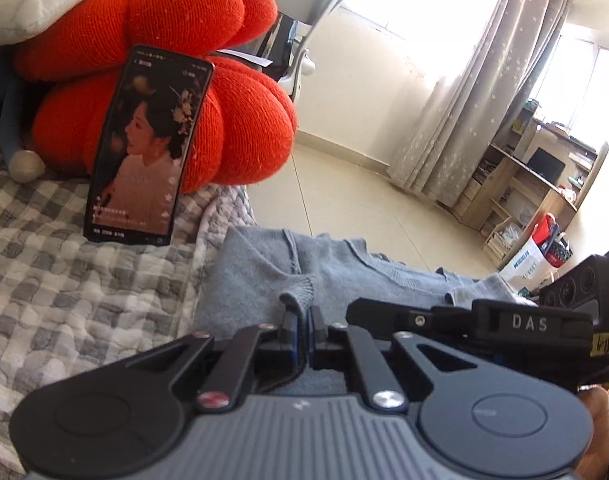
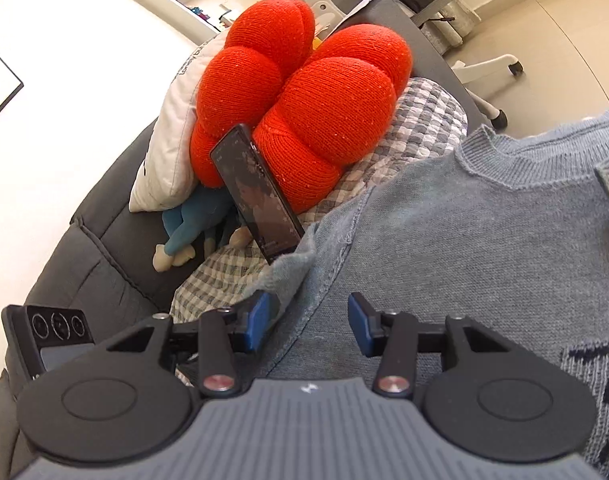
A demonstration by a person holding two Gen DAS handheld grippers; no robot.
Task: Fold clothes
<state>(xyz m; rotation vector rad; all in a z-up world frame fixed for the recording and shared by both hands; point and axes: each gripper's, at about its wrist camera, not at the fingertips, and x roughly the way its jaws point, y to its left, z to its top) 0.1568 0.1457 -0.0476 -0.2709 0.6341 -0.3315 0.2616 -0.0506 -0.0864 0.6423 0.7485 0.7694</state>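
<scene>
Left gripper: your fingers are clenched on a raised fold of the grey-blue sweater, low centre of the left wrist view.
Right gripper: your fingers stand released, apart over the sweater; the left pad sits by its frayed edge, the right pad over flat knit.
Sweater: it lies on the checked quilt, filling the right half of the right wrist view, collar toward the upper right.
Phone: it leans upright against the red knitted cushion, screen lit, upper left.
</scene>
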